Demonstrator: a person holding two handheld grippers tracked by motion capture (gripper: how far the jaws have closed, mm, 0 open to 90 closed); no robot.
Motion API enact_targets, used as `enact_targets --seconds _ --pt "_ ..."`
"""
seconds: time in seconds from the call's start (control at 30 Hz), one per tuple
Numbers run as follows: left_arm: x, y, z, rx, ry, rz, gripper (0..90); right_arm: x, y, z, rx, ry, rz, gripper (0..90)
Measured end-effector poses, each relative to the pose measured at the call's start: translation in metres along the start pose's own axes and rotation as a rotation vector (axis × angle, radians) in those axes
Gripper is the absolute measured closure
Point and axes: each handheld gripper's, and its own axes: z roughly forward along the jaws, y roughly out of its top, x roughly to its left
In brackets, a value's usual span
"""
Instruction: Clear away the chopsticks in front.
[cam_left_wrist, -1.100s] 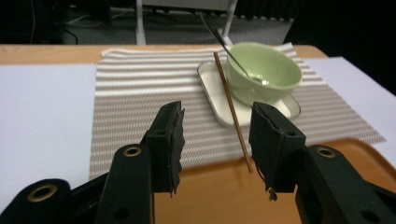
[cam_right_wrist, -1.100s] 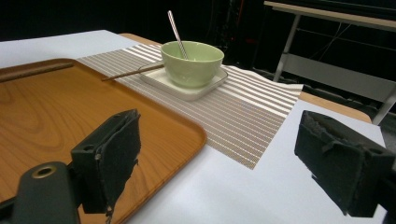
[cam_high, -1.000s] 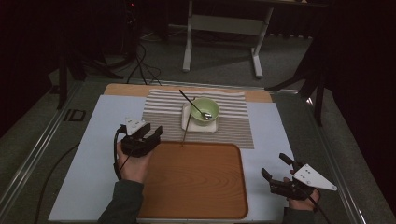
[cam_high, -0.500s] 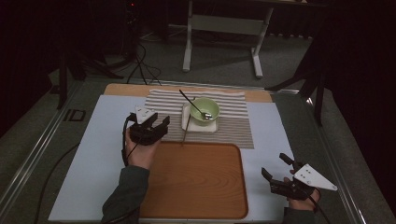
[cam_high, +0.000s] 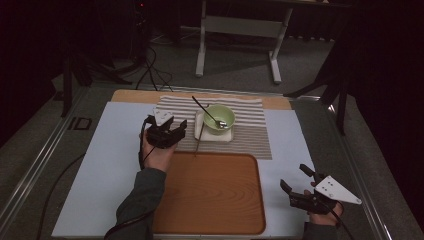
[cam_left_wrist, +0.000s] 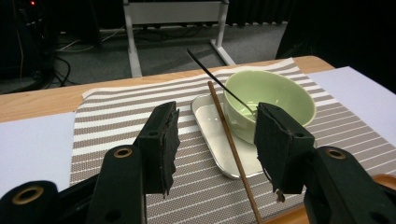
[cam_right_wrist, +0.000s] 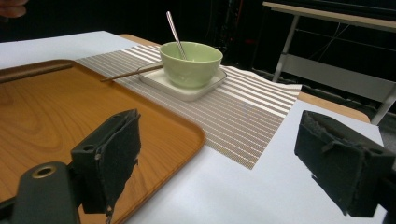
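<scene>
The right gripper (cam_high: 303, 188) rests by the tray (cam_high: 210, 200), jaws wide apart and holding nothing. Farther off, the left gripper (cam_high: 176, 134) has just been opening its jaws, nothing between them, beside the chopstick (cam_left_wrist: 232, 149) leaning on the plate (cam_left_wrist: 212, 135) under the bowl (cam_left_wrist: 271, 95).

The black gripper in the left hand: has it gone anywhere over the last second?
Yes. The left gripper slid across the striped mat toward the thin wooden chopstick beside the pale green bowl, its empty jaws opening wider. The right gripper, bowl and chopstick stayed put.
</scene>
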Motion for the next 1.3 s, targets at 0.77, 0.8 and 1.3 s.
enact_targets --seconds 0.77,0.8,1.3 --pt "-0.007 -0.006 0.052 0.059 0.005 0.037 50.5 -0.001 0.0 0.0 0.0 0.003 0.002 13.8" --pt "-0.007 -0.007 0.055 0.065 0.009 0.035 50.8 -0.001 0.0 0.001 0.0 0.003 0.003 13.8" --pt "-0.016 -0.019 0.089 0.146 -0.01 0.036 57.7 -0.002 -0.001 0.0 0.0 0.002 0.005 13.8"
